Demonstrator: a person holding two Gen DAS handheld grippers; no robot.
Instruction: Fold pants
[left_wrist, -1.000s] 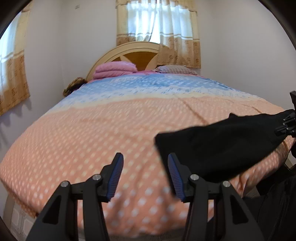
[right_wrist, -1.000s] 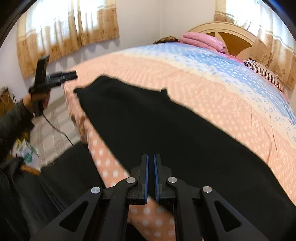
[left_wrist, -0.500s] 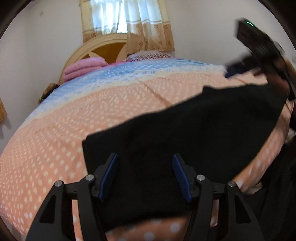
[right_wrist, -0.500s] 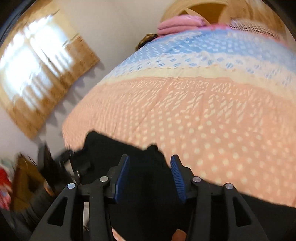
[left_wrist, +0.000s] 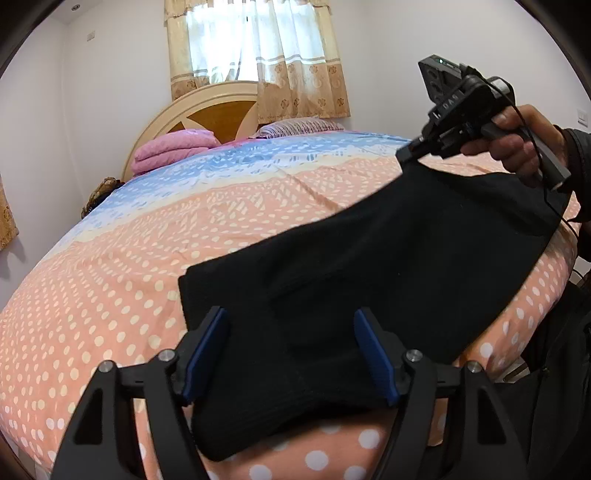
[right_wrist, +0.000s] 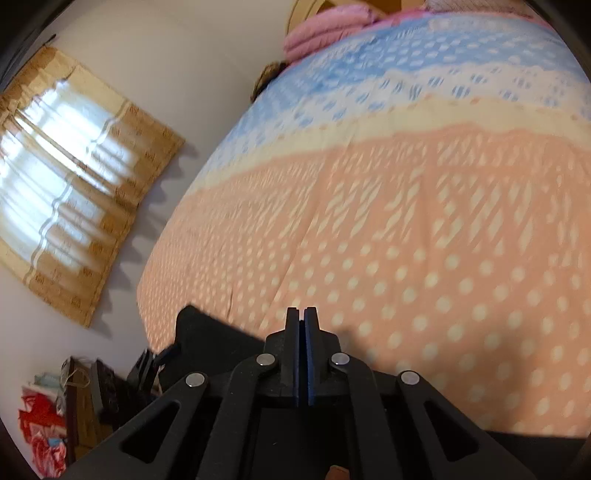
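- Black soft fabric pants (left_wrist: 369, 266): spread across the near edge of your peach polka-dot bedspread (left_wrist: 110, 295).
- Left gripper (left_wrist: 291, 350): jaws opening, pants lying between them, pads clear of the cloth.
- Right gripper (right_wrist: 302, 332): jaws pressed together, pinching the pants' far corner.

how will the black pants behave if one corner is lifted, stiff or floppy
Probably floppy: the black pants sag from the corner where the right claw is shut on them. They look thick and soft, so likely grippy rather than slippery. The end under the left claw, whose jaws are opening, bunches and should drag across the bedspread.
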